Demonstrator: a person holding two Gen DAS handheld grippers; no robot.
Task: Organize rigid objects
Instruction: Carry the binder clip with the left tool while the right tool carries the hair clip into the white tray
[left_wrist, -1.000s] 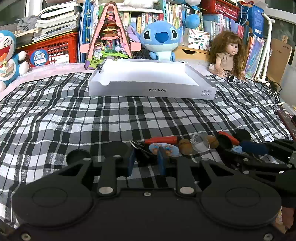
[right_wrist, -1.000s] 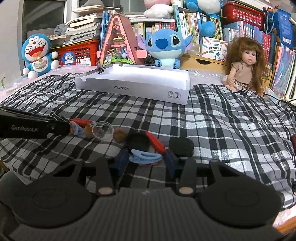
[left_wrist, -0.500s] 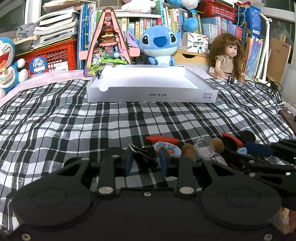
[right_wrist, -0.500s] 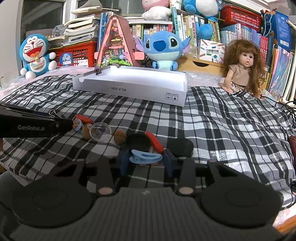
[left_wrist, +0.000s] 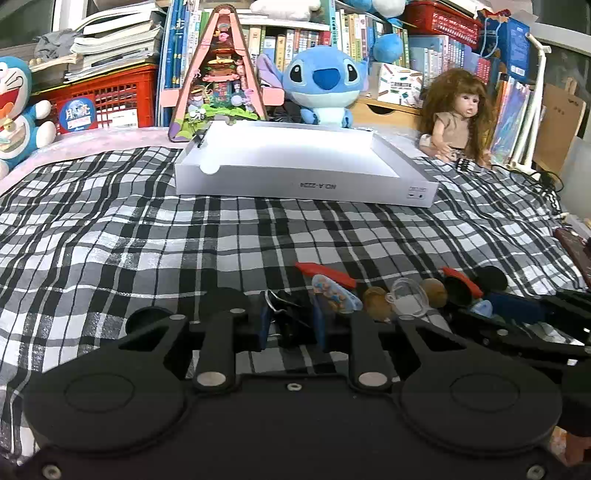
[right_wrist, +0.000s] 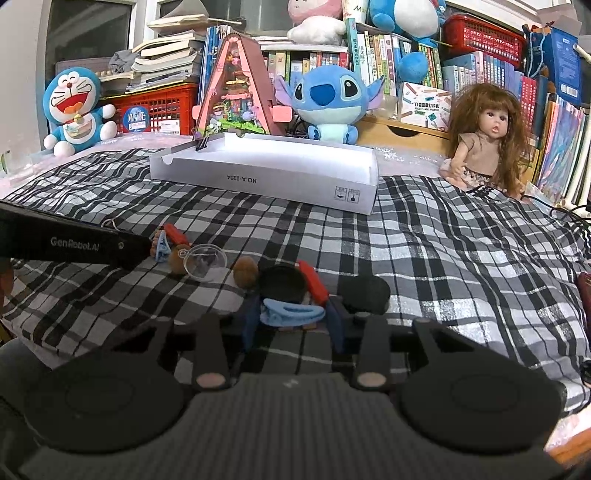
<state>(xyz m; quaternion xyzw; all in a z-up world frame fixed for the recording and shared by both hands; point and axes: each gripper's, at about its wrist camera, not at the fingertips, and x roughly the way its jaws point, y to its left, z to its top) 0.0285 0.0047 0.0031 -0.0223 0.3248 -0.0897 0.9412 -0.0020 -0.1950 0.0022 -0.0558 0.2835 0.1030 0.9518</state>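
Note:
A row of small items lies on the checked cloth: a black binder clip (left_wrist: 284, 317), a printed oval clip (left_wrist: 336, 295), two brown nuts (left_wrist: 375, 302), a clear plastic dome (left_wrist: 406, 295), red-handled pieces (left_wrist: 325, 273) and black round lids (right_wrist: 280, 284). My left gripper (left_wrist: 290, 325) is closing, its blue pads pressed on the binder clip; its finger (right_wrist: 74, 243) also enters the right wrist view from the left. My right gripper (right_wrist: 291, 321) is closing with its pads against the ends of a blue hair clip (right_wrist: 291, 314). The white open box (left_wrist: 295, 184) stands farther back.
Behind the box stand a pink triangular toy house (left_wrist: 221, 74), a blue plush (left_wrist: 325, 85), a doll (left_wrist: 458, 114) and full bookshelves. A red crate (left_wrist: 110, 96) and another plush (right_wrist: 74, 107) sit at the back left. Cables (left_wrist: 546, 184) trail at the right edge.
The left jaws have narrowed onto the binder clip. The right jaws have drawn in a little around the blue hair clip. Neither hand has moved.

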